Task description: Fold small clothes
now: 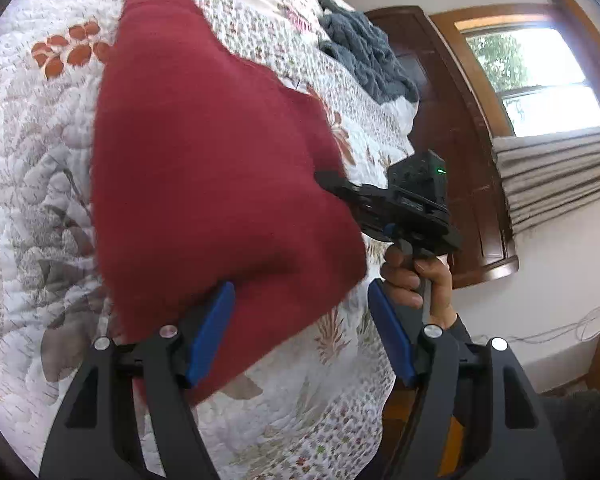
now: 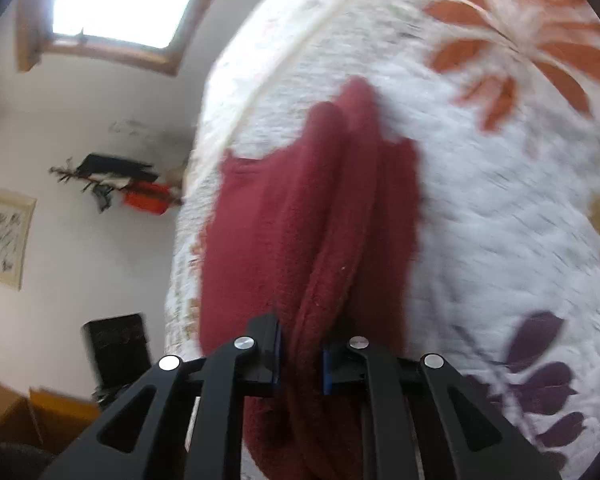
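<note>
A dark red fleece garment (image 1: 204,168) hangs lifted above the floral quilt (image 1: 28,168). In the left wrist view my left gripper (image 1: 300,288) is open, its blue pads (image 1: 212,332) wide apart, with the garment's lower edge draped in front of the left pad and not pinched. My right gripper (image 1: 326,179), held by a hand (image 1: 416,280), clamps the garment's right edge. Seen from the right wrist, the right gripper (image 2: 302,346) is shut on a bunched fold of the red garment (image 2: 300,216), which trails down toward the quilt (image 2: 500,184).
A blue-grey knit garment (image 1: 364,52) lies crumpled at the far side of the bed. Dark wooden furniture (image 1: 456,152), a window (image 1: 540,76) and grey curtain (image 1: 560,176) stand beyond the bed edge. A black chair (image 2: 116,352) sits on the floor.
</note>
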